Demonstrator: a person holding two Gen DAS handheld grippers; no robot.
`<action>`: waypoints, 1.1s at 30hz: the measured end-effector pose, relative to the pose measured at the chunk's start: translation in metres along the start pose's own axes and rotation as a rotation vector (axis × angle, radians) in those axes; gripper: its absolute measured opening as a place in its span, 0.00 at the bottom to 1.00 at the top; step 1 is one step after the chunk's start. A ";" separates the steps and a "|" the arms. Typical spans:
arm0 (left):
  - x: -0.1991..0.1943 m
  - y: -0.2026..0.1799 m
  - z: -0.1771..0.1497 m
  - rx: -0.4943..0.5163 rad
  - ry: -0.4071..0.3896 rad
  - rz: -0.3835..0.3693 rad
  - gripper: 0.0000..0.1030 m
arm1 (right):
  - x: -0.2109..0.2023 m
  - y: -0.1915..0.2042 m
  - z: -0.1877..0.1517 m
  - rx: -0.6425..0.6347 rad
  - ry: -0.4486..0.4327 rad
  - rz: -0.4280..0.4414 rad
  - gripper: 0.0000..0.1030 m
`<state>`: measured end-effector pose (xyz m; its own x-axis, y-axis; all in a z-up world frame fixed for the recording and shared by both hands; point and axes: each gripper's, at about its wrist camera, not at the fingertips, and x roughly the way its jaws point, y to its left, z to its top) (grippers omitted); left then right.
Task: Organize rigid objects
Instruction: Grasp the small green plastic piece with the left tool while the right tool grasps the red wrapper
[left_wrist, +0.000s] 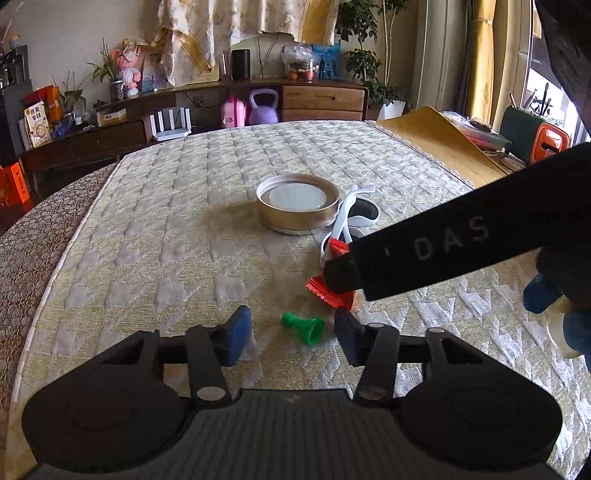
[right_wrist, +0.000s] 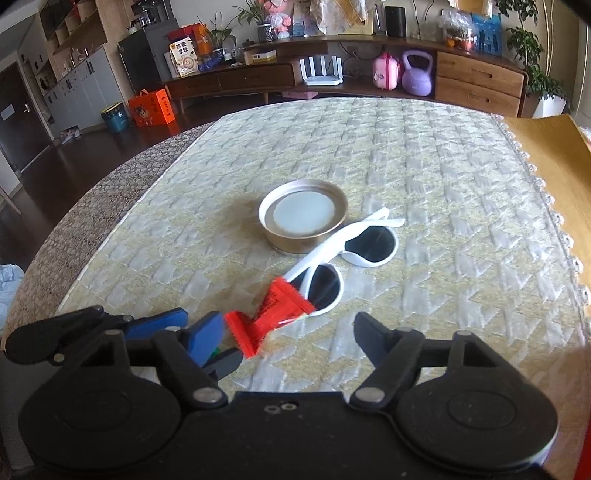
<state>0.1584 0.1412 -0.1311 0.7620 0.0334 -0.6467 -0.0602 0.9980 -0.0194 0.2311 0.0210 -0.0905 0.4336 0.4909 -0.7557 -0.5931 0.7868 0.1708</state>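
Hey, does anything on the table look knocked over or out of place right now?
Yes. The green chess pawn lies tipped on its side between the left gripper's open fingers, and the red packet rests crumpled against the white sunglasses.

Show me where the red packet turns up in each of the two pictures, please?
Left wrist view: the red packet lies right of centre, partly hidden behind the other hand's black tool, beyond the green piece.
Right wrist view: the red packet lies just below centre, ahead of the tongs, touching the white sunglasses.
Shared landmark: the round gold tin beyond the packet in both.
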 end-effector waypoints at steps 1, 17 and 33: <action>0.000 0.000 0.000 -0.001 0.000 0.002 0.44 | 0.001 0.000 0.001 0.007 0.001 0.003 0.71; 0.000 -0.001 -0.003 0.023 -0.018 -0.004 0.29 | 0.017 -0.004 0.001 0.096 0.043 0.079 0.30; -0.004 -0.003 0.000 0.000 0.004 0.004 0.24 | -0.022 -0.018 -0.015 0.135 0.004 0.093 0.22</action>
<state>0.1557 0.1381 -0.1286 0.7594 0.0371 -0.6496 -0.0634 0.9978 -0.0172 0.2224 -0.0098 -0.0864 0.3779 0.5629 -0.7351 -0.5339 0.7811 0.3237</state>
